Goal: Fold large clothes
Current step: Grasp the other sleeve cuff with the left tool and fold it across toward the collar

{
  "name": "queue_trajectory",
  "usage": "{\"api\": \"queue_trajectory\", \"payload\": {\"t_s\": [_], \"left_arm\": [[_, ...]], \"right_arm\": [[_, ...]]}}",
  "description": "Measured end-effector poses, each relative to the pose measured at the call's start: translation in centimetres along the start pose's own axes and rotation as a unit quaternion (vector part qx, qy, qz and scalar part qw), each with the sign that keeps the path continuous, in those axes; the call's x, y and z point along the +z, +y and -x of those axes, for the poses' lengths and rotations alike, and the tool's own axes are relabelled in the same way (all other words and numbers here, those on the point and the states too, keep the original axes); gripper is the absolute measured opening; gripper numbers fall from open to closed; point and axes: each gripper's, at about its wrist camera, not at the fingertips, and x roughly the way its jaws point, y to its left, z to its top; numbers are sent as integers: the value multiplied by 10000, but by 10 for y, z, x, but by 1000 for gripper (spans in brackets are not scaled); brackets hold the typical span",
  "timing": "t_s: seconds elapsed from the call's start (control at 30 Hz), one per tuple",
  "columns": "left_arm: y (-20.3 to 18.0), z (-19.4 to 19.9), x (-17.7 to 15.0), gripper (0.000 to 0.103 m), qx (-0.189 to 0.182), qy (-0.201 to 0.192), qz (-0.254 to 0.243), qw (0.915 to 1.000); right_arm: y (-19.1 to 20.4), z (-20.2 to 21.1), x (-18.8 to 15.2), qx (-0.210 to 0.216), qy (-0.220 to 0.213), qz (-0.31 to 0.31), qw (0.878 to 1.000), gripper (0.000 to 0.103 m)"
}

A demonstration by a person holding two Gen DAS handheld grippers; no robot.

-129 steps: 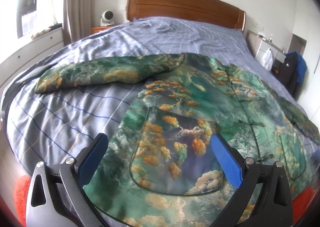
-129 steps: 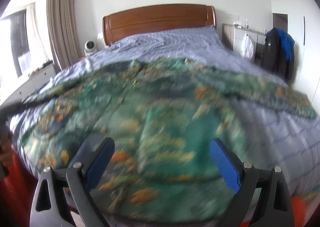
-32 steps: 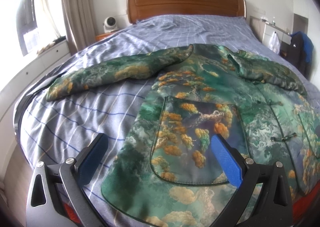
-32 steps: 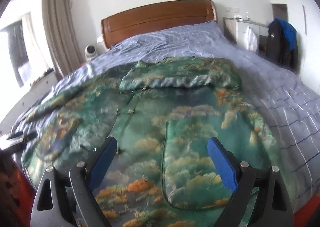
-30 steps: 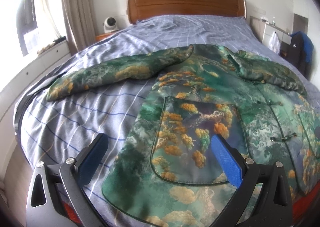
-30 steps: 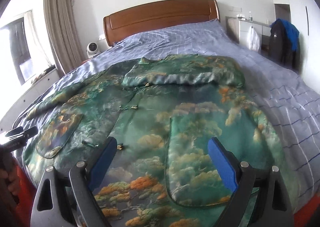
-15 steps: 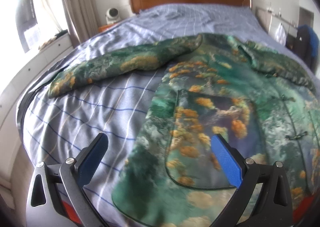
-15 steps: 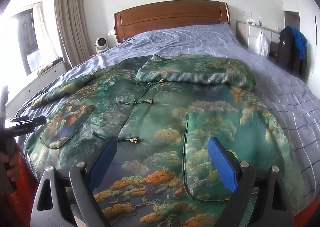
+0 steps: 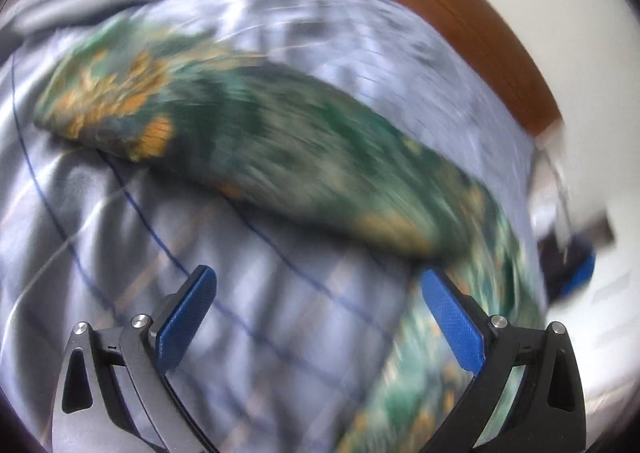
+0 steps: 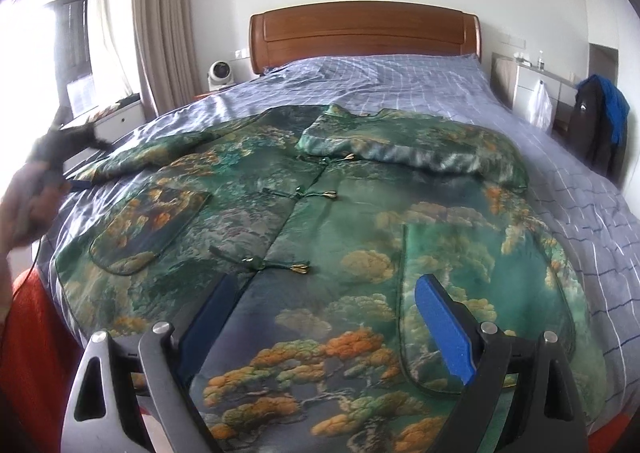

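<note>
Your left gripper (image 9: 316,285) and right gripper (image 10: 320,293) both gape wide and empty above the green jacket (image 10: 320,213) on the bed (image 10: 580,213).

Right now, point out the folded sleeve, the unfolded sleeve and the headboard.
folded sleeve (image 10: 412,147), right wrist view, mid-sleeve across the chest.
unfolded sleeve (image 9: 256,133), left wrist view, blurred middle of the sleeve.
headboard (image 10: 362,33), right wrist view, centre panel.

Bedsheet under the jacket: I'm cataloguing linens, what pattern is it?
The bedsheet is pale blue-lavender with a thin-lined check, clearest in the right wrist view.
</note>
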Motion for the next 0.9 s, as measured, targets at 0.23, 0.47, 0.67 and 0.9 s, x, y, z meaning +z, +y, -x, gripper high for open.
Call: {"api": "queue_trajectory", "payload": {"t_s": [0.23, 0.47, 0.67, 0.9], "left_arm": [[59, -16, 44, 95, 42, -723, 1697, 9828], [36, 5, 68, 13, 552, -1005, 1275, 9852], [-157, 65, 42, 13, 836, -1831, -1938, 9602], [-347, 45, -92, 13, 197, -1924, -4468, 8735]], "right_arm": [[8, 3, -5, 49, 72, 171, 9998, 91], [4, -2, -12, 98, 204, 4, 9997, 91], [0, 0, -12, 256, 50, -123, 9996, 91], [-8, 4, -14, 302, -50, -296, 9991, 91]]}}
